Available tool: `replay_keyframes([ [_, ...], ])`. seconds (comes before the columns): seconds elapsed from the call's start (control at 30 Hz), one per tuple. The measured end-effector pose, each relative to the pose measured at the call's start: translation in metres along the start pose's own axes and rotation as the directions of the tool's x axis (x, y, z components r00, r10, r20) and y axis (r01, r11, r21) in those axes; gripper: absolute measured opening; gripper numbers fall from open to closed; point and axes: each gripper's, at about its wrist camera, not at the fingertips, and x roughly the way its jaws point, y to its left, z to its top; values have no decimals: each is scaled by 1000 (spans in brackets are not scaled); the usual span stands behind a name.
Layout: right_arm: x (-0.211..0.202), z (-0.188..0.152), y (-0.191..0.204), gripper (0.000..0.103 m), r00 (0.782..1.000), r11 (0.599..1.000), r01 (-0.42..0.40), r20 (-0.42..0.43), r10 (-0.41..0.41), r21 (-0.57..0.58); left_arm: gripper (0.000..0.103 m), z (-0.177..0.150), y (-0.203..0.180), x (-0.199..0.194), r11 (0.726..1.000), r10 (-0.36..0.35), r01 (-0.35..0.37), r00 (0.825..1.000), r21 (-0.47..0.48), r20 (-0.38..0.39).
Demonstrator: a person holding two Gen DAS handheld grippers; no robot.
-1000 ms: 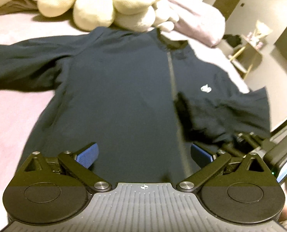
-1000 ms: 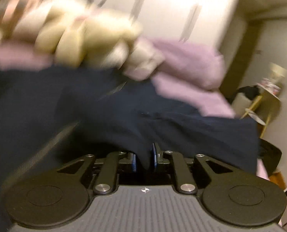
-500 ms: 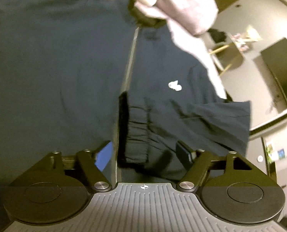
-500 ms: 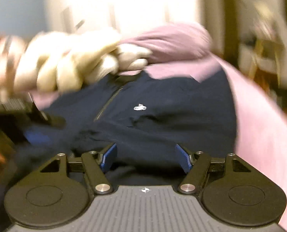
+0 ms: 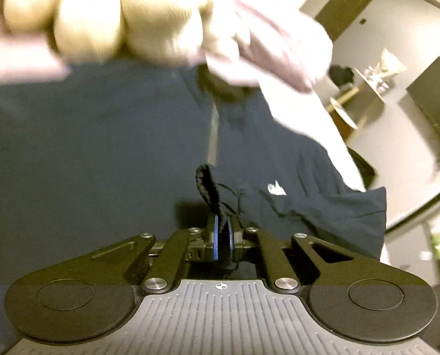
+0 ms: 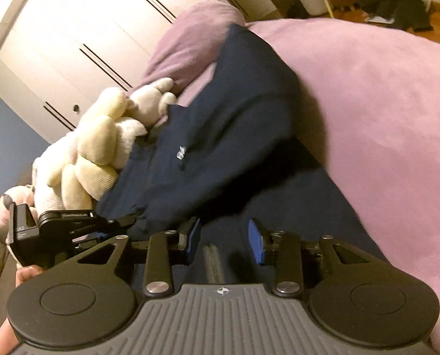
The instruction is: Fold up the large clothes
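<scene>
A dark navy zip jacket (image 5: 101, 148) lies spread on the pink bed, its right sleeve folded over the chest near the small white logo (image 5: 276, 190). My left gripper (image 5: 222, 236) is shut on the sleeve's dark cuff (image 5: 211, 186), holding it over the zip line. In the right wrist view the jacket (image 6: 220, 136) and its logo (image 6: 180, 152) lie ahead. My right gripper (image 6: 224, 238) is open and empty above the jacket's zip (image 6: 212, 261). The left gripper's body (image 6: 57, 230) shows at the left of that view.
Cream plush toys (image 5: 101, 14) and a pink pillow (image 5: 279, 44) sit at the jacket's collar end; they also show in the right wrist view (image 6: 95, 153). The pink bedcover (image 6: 382, 118) extends right. A white wardrobe (image 6: 86, 29) stands behind. Yellow shelf (image 5: 364, 88) beside the bed.
My left gripper has shut on the sleeve cuff, which it straddled open before. My right gripper let go of the sleeve, opened and swung to the jacket's right side.
</scene>
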Motion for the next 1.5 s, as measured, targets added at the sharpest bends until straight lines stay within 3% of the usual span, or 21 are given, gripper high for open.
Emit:
replay_keyframes([
  [0.1,11,11,9,37,999,999,-35,-1,35,10,8,18,4,-22,989,105,-114,989,92,100],
  [0.23,32,18,21,37,999,999,-48,-13,48,10,8,28,22,-39,959,227,-251,958,132,174],
  [0.4,57,31,21,41,999,997,-35,-18,36,63,8,32,44,-31,964,245,-257,959,66,144],
  [0.53,83,46,8,43,999,981,-35,-30,42,190,8,37,46,-29,965,241,-253,957,60,161],
  [0.67,100,62,-1,45,999,971,41,7,-44,235,9,42,42,-24,963,240,-257,955,81,177],
  [0.73,107,70,-10,43,999,958,41,9,-46,283,9,43,42,-20,966,231,-247,958,75,171],
  [0.77,111,73,-13,33,999,952,45,1,-47,302,9,43,43,-17,966,230,-246,959,77,166],
  [0.8,113,76,-14,10,999,954,51,-3,-53,297,9,42,43,-12,966,228,-244,960,84,159],
  [0.97,95,87,-19,6,992,966,53,98,-80,255,9,28,42,23,938,288,-305,950,164,121],
  [1.07,103,80,-18,7,984,977,165,42,-172,132,10,17,47,38,912,338,-353,935,207,104],
  [1.13,103,76,-14,8,983,982,180,15,-182,58,10,14,52,36,915,332,-347,937,208,107],
  [1.2,89,77,-6,17,983,984,181,14,-181,-3,10,15,55,30,915,331,-349,936,204,117],
  [1.37,44,70,24,18,970,959,220,143,-196,-180,10,25,57,19,912,340,-368,925,179,171],
  [1.5,65,74,49,18,969,926,237,138,-204,-294,10,25,54,25,890,374,-409,908,204,187],
])
